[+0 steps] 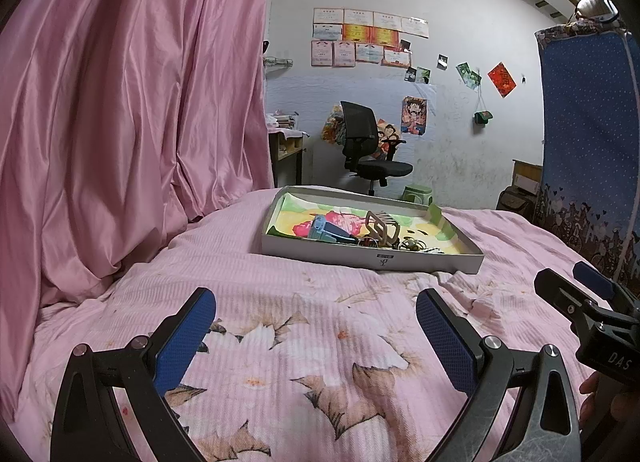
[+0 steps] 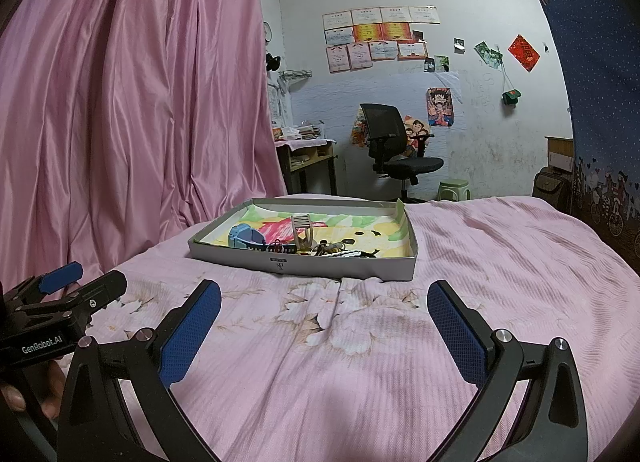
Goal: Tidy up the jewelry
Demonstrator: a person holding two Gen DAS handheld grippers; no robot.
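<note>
A pink bedspread [image 1: 280, 302] is lying under a shallow tray [image 1: 372, 260] of jewelry.

The left gripper [image 1: 316, 332] and right gripper [image 2: 324, 322] are hovering near it, fingers spread and grasping nothing; a blue watch [image 2: 244, 238], a beige hair claw [image 2: 304, 232] and tangled trinkets [image 2: 332, 250] are sitting inside the tray.

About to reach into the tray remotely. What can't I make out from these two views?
- Small jewelry pile in the tray: too small and tangled in both views to tell pieces apart.
- Items by the near wall: partly hidden by the tray's rim, left wrist view.
- Right gripper: cut off by the frame edge there.
- Left gripper: cut off likewise, right wrist view.
</note>
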